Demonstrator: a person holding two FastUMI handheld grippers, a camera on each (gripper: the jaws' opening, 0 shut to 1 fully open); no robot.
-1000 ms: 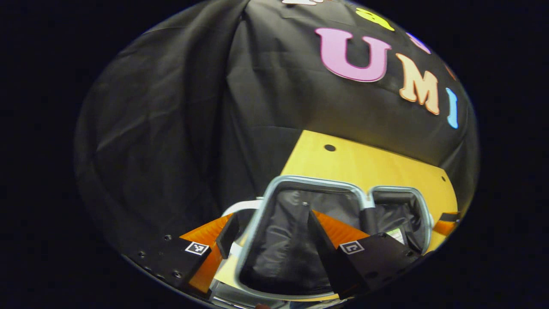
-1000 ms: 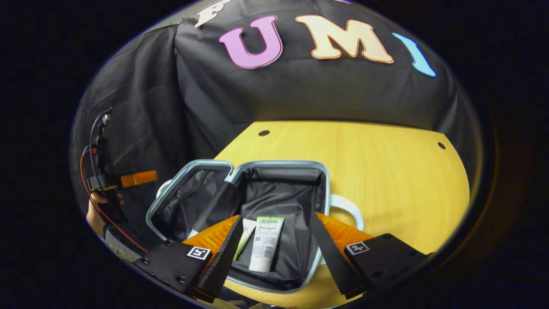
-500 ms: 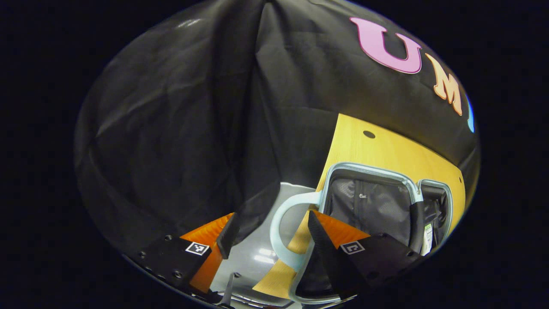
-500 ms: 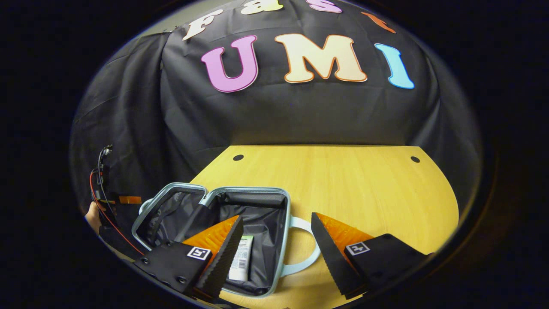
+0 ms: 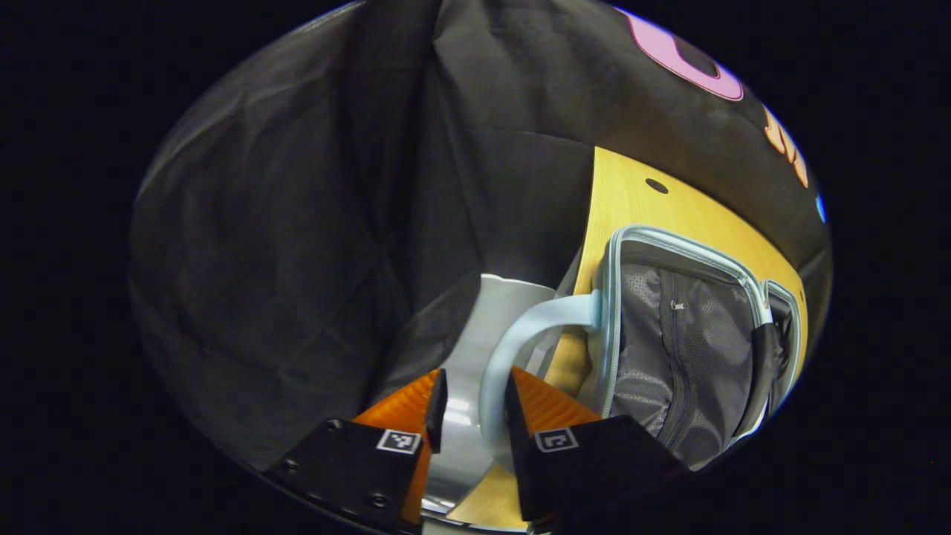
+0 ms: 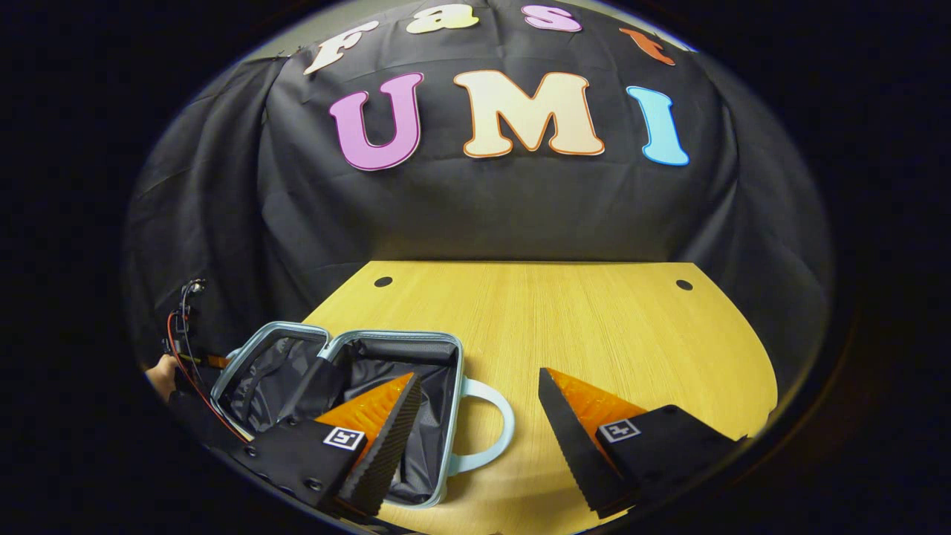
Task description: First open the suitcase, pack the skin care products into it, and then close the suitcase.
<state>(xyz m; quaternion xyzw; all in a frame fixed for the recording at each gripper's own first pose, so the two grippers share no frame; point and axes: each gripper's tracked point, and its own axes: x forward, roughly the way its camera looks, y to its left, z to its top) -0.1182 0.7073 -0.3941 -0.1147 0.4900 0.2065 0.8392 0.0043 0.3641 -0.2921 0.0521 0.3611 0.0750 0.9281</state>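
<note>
Pale-blue trim runs round the open suitcase (image 6: 349, 416), which lies flat at the near left corner of the wooden table (image 6: 594, 334), both lined halves facing up. In the left gripper view, the left gripper (image 5: 470, 416) has its fingers narrowed around the suitcase's light-blue handle (image 5: 513, 349), the loop passing up between them; the right finger (image 5: 520, 416) lies against it, while whether the left finger touches I cannot tell. That handle overhangs the table's edge, with the grey floor (image 5: 483, 312) beneath and the black cloth wall close ahead and to the left, so little room on that side. The mesh-pocketed half (image 5: 683, 349) rises just right of the gripper.

In the right gripper view, the right gripper (image 6: 479, 423) hangs released, fingers wide apart, above bare tabletop just right of the suitcase's other handle (image 6: 490, 423). Wide open wood stretches ahead and to its right.

Compared with a second ago, the left gripper has swung off the lid's rim to the handle and narrowed its fingers. The right gripper has pulled back from over the case, and the tubes seen inside then are now hidden behind its left finger (image 6: 386, 438).
</note>
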